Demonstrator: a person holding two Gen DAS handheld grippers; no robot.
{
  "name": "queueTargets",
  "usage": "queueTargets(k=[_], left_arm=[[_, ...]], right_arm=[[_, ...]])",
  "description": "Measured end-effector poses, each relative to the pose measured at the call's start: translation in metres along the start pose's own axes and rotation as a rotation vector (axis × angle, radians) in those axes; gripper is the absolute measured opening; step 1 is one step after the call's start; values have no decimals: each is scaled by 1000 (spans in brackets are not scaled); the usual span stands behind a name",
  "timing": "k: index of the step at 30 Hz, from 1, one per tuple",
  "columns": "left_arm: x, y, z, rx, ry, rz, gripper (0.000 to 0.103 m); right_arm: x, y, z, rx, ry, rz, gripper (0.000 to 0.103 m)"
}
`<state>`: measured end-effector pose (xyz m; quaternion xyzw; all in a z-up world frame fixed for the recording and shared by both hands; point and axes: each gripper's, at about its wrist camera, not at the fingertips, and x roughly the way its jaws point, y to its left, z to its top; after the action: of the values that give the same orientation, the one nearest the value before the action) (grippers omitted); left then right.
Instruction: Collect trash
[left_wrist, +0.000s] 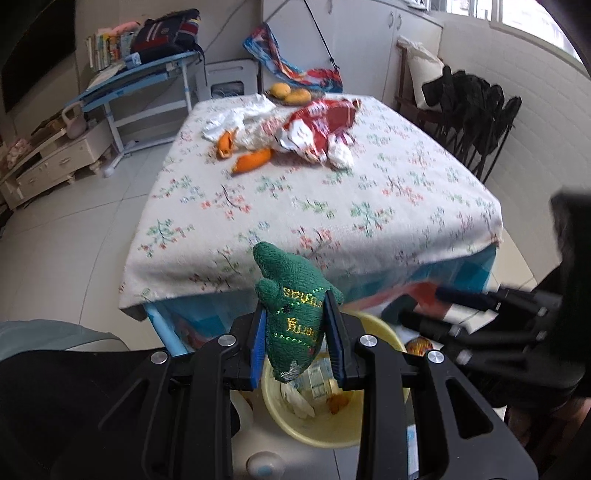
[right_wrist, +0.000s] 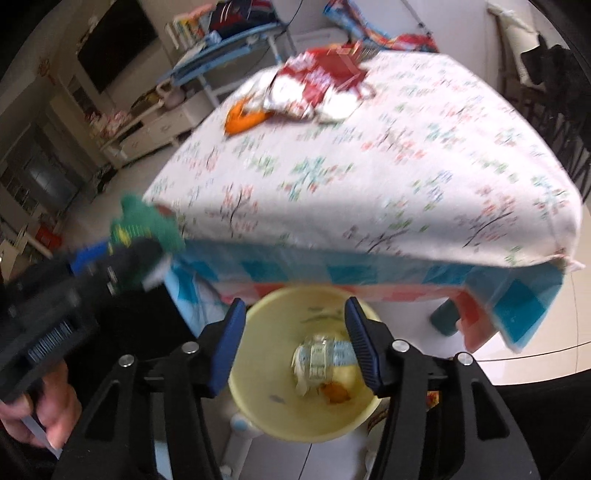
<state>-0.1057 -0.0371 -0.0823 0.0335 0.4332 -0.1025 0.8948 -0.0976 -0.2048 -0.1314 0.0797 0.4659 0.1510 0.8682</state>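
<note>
Left gripper (left_wrist: 297, 345) clamps a green embroidered cloth (left_wrist: 293, 314) above the pale yellow plastic bin (right_wrist: 258, 417), presumably for dropping; right gripper (right_wrist: 295, 347) gapes empty over it.

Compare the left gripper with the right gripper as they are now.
The left gripper is shut on a green plush toy; the right gripper is open and holds nothing. The left sits beside the yellow bin; the right hangs directly over its mouth. Both have blue finger pads.
</note>
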Motion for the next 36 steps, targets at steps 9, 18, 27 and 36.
queueTargets(k=[9, 18, 27, 36], left_arm=[[29, -23, -25, 85, 209, -45, 39], [22, -10, -25, 12, 155, 29, 56], [15, -9, -16, -6, 77, 62, 58], [10, 24, -6, -177, 7, 156, 67]], right_arm=[[-32, -14, 9, 50, -190, -154, 76], [-47, -9, 18, 12, -239, -302, 84], [-65, 2, 25, -17, -257, -366, 90], [-91, 26, 41, -28, -305, -333, 94]])
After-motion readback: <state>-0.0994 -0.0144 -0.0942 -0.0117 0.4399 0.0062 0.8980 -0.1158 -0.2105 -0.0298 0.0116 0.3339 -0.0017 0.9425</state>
